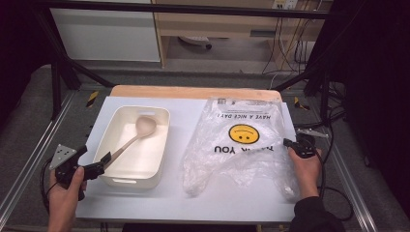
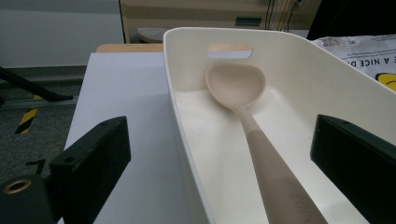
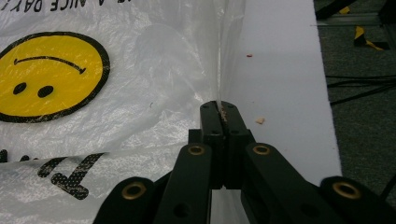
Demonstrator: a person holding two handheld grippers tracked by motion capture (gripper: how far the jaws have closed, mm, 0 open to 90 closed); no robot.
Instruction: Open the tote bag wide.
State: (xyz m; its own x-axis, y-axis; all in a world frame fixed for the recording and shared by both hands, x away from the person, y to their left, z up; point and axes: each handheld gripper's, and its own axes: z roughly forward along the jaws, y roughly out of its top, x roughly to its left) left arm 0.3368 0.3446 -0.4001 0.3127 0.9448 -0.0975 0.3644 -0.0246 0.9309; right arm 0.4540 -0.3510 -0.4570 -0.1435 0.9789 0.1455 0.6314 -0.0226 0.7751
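Spoon [image 1: 137, 135] lies in bin [image 1: 160, 153] at table's [image 1: 183, 108] left side, bag [image 1: 237, 145] right of it. Left gripper [image 1: 103, 163] sits at bin's near-left corner, right gripper [image 1: 288, 143] at bag's right edge. Left gripper view: jaws released, wide apart either side of spoon [image 2: 261, 154] handle, not touching. Right gripper view: jaws clenched, grasping bag [image 3: 140, 93] edge.
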